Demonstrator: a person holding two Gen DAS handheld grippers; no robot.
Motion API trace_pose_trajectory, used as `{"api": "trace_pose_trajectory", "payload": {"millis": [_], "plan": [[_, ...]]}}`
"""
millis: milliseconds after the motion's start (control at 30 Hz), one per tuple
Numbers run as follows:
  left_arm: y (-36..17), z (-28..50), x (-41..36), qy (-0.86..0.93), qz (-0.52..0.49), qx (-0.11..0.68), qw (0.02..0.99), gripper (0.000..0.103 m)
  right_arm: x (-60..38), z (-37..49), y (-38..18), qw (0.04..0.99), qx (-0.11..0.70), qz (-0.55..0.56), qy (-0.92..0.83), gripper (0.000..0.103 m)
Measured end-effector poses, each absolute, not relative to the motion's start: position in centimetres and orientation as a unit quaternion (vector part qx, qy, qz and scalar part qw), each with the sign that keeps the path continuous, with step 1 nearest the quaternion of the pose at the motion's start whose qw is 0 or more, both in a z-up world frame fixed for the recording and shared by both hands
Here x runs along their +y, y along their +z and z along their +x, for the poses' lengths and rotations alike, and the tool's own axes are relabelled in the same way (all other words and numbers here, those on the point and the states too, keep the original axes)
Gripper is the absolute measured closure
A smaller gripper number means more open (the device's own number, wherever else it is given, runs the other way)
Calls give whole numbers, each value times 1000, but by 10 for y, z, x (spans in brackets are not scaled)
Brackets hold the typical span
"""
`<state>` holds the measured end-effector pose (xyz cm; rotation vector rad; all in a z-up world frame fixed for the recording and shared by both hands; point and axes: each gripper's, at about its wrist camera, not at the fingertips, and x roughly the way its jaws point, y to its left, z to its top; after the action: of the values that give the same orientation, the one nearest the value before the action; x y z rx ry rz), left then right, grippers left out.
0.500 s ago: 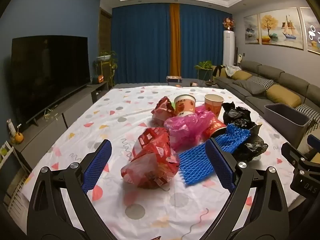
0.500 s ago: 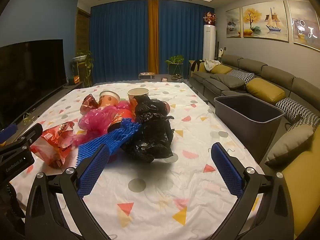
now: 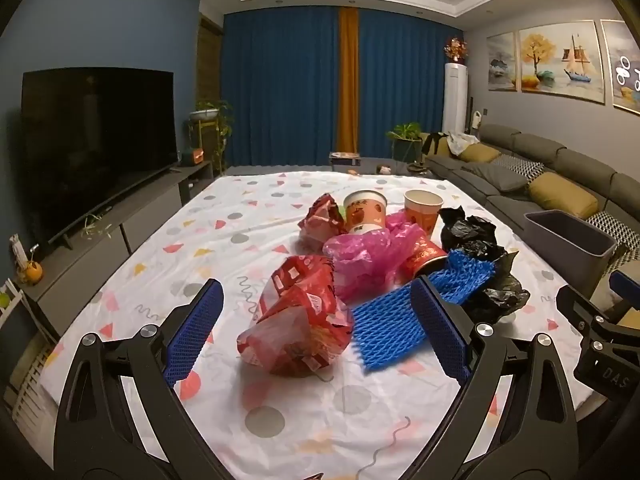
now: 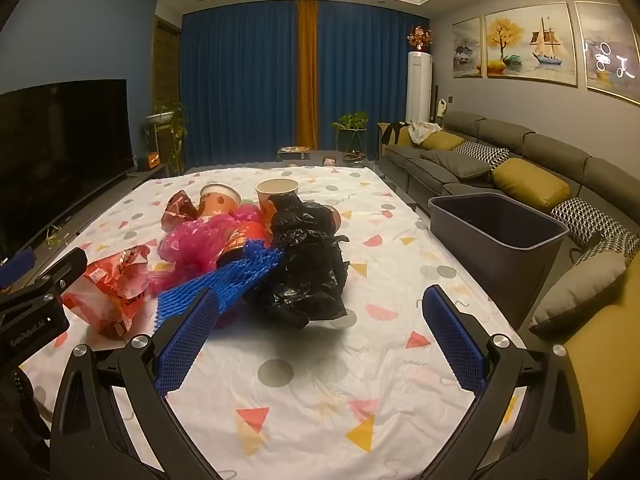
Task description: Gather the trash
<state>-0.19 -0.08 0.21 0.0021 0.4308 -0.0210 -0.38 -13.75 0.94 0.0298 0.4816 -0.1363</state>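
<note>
Your left hand-held gripper (image 3: 316, 332) gapes wide around the red wrapper (image 3: 298, 320). Your right hand-held gripper (image 4: 320, 336) hangs open near the black bag (image 4: 308, 256).

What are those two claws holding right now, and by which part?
Nothing. The left claw and the right claw are both wide open above the tablecloth, short of the trash pile; neither touches any piece.

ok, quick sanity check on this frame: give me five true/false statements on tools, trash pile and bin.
1. Both tools are open and empty. True: left tool, right tool.
2. The grey bin sits on the table. False: it stands beside the table, by the sofa.
3. The black bag touches the blue foam net. True.
4. The red snack bag is already in the bin. False: it lies on the tablecloth.
5. Two paper cups stand behind the pile. True.
</note>
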Motion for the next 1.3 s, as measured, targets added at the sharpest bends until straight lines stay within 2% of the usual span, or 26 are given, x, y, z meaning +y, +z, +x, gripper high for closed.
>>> {"api": "trace_pose_trajectory", "payload": {"millis": [1300], "plan": [[0,1,-6,-14,-1,218,976,10,-143,-3,16,970,231,10,-70,5]]}}
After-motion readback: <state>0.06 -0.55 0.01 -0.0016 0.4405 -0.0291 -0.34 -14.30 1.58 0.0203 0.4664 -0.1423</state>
